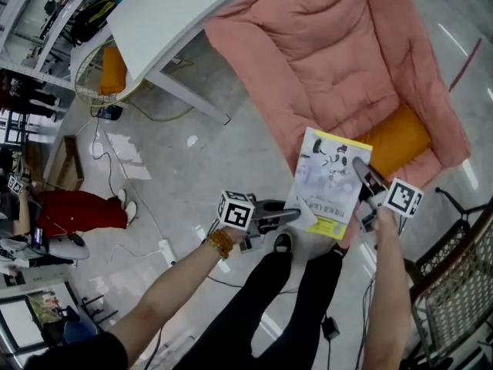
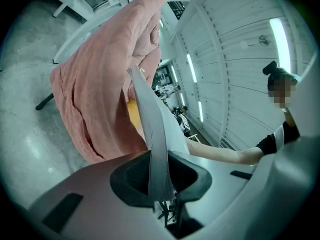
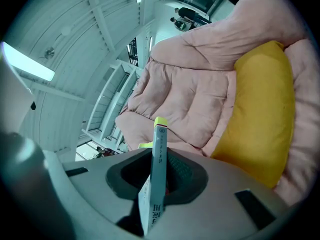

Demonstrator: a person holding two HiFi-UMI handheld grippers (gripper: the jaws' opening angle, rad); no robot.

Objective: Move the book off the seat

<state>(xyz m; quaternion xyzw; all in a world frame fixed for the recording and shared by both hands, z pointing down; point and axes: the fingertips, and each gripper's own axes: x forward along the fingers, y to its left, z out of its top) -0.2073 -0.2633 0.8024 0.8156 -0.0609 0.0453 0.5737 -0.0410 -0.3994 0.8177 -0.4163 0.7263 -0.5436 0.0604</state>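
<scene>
On book [image 1: 327, 182], both grippers [image 1: 293, 214] [image 1: 360, 167] clamped narrow.

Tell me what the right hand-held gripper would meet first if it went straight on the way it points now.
Beyond the book clamped in the right hand-held gripper, probably the pink seat cushion; the yellow pillow lies to the side. Depth is unclear.

Open floor [image 1: 231, 149] left of the pink seat [image 1: 331, 52], white table [image 1: 177, 14] beyond.

One book [image 1: 327, 182], two grippers [image 1: 295, 215] [image 1: 360, 166], one pink chair [image 1: 323, 45], one white table [image 1: 177, 14].
</scene>
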